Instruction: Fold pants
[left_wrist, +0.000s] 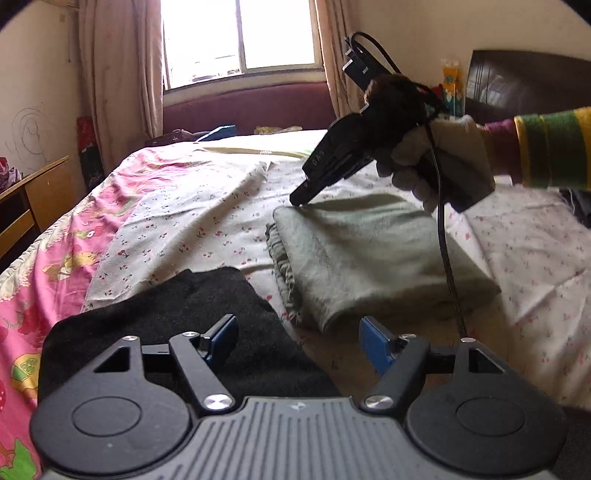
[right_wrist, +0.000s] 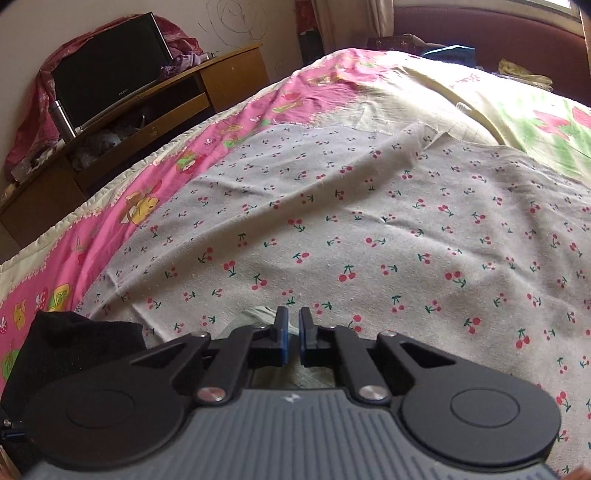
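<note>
On a bed spread with a white cherry-print sheet (left_wrist: 192, 206), a folded pair of grey-green fabric pants (left_wrist: 369, 258) lies in a thick, neat stack. A gloved hand (left_wrist: 439, 162) in a striped sleeve (left_wrist: 550, 151) holds the right gripper (right_wrist: 292, 325) with its jaws drawn nearly together and empty, tips just above the stack's far corner. The left gripper (left_wrist: 299, 339) hovers near the stack's front edge, jaws spread wide, empty. A black folded cloth (left_wrist: 207, 310) lies beside the pants.

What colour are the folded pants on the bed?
Pale grey-green pants; clearest in the left wrist view.
</note>
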